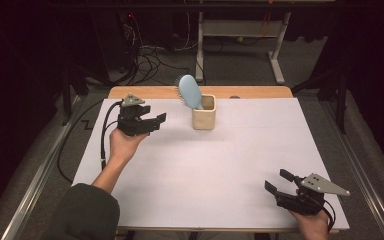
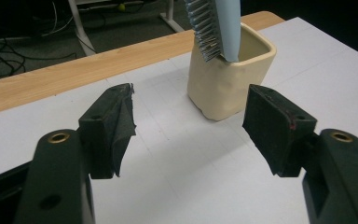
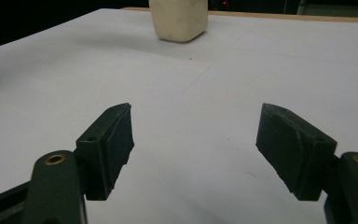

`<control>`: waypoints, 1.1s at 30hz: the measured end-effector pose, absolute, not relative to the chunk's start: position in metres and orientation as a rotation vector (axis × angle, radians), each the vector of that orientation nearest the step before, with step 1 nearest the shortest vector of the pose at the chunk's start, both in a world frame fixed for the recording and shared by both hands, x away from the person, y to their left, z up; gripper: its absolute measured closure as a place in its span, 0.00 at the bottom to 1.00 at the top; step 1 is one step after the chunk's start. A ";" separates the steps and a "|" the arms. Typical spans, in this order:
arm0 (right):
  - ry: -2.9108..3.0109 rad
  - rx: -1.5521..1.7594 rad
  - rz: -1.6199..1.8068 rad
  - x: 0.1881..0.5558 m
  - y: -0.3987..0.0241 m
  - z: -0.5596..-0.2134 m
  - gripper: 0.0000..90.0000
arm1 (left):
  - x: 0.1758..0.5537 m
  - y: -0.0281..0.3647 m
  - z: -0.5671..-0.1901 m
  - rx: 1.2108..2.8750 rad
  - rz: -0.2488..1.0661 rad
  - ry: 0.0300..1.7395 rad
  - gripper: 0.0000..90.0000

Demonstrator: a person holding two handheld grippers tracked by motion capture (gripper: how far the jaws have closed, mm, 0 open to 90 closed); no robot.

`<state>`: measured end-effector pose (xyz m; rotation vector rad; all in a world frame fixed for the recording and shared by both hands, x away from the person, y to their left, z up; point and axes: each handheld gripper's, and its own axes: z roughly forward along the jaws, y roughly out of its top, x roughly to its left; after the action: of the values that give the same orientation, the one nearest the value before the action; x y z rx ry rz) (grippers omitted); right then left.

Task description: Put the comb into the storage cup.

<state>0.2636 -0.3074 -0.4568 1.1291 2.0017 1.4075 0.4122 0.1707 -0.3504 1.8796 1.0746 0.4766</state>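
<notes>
Cream square cup (image 1: 203,118): holds one blue hairbrush (image 1: 190,91), handle down. Your left gripper (image 1: 156,121) and right gripper (image 1: 276,181): jaws spread, empty.

No readable text, label, brand, number or sign anywhere: cream cup (image 1: 203,118), blue hairbrush (image 1: 190,91), white table sheet (image 1: 240,165) and both grippers' black jaws all plain, faint grid lines on sheet only.
</notes>
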 end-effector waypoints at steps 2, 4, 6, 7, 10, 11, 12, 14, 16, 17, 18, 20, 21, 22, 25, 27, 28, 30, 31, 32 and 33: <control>2.002 1.131 1.409 0.264 -0.307 -0.457 0.31 | 0.411 0.172 -0.351 1.882 0.477 1.075 0.38; 2.001 1.133 1.410 0.264 -0.307 -0.457 0.31 | 0.410 0.173 -0.351 1.883 0.477 1.076 0.38; 2.001 1.134 1.410 0.264 -0.308 -0.457 0.31 | 0.409 0.173 -0.350 1.886 0.476 1.075 0.38; 2.001 1.134 1.410 0.264 -0.308 -0.457 0.31 | 0.409 0.174 -0.350 1.882 0.475 1.074 0.38; 2.001 1.133 1.410 0.264 -0.308 -0.457 0.31 | 0.407 0.174 -0.349 1.881 0.474 1.068 0.38; 2.001 1.133 1.410 0.264 -0.308 -0.457 0.31 | 0.407 0.174 -0.349 1.880 0.475 1.066 0.38; 2.001 1.133 1.410 0.264 -0.308 -0.457 0.31 | 0.406 0.175 -0.349 1.883 0.476 1.063 0.38; 2.001 1.132 1.410 0.264 -0.308 -0.457 0.31 | 0.404 0.175 -0.349 1.882 0.476 1.060 0.38; 2.000 1.133 1.410 0.264 -0.308 -0.457 0.31 | 0.403 0.175 -0.349 1.883 0.476 1.057 0.38; 2.000 1.132 1.410 0.264 -0.308 -0.457 0.31 | 0.402 0.176 -0.349 1.883 0.477 1.057 0.38; 2.001 1.133 1.410 0.264 -0.308 -0.457 0.31 | 0.401 0.176 -0.349 1.886 0.477 1.055 0.38; 2.002 1.134 1.410 0.264 -0.308 -0.457 0.31 | 0.400 0.177 -0.350 1.888 0.481 1.053 0.37; 2.002 1.133 1.409 0.264 -0.308 -0.457 0.31 | 0.399 0.178 -0.350 1.888 0.481 1.054 0.37; 2.005 1.133 1.409 0.264 -0.308 -0.457 0.31 | 0.399 0.179 -0.350 1.888 0.481 1.055 0.37; 2.001 1.132 1.408 0.264 -0.307 -0.457 0.31 | 0.398 0.181 -0.351 1.884 0.482 1.060 0.37; 2.001 1.133 1.408 0.264 -0.307 -0.457 0.31 | 0.397 0.183 -0.351 1.881 0.483 1.061 0.37; 2.002 1.133 1.409 0.264 -0.307 -0.457 0.31 | 0.396 0.183 -0.351 1.880 0.484 1.061 0.37; 2.001 1.135 1.409 0.264 -0.307 -0.457 0.31 | 0.395 0.185 -0.351 1.878 0.486 1.061 0.37; 2.001 1.134 1.409 0.264 -0.307 -0.457 0.31 | 0.394 0.186 -0.351 1.877 0.487 1.061 0.37; 2.001 1.134 1.408 0.264 -0.307 -0.457 0.31 | 0.394 0.187 -0.351 1.882 0.488 1.061 0.37; 2.002 1.133 1.409 0.264 -0.307 -0.457 0.31 | 0.393 0.187 -0.351 1.878 0.488 1.062 0.37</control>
<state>0.2636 -0.3073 -0.4569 1.1335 2.0020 1.4088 0.3929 0.1871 -0.3511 1.8785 1.0619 0.4884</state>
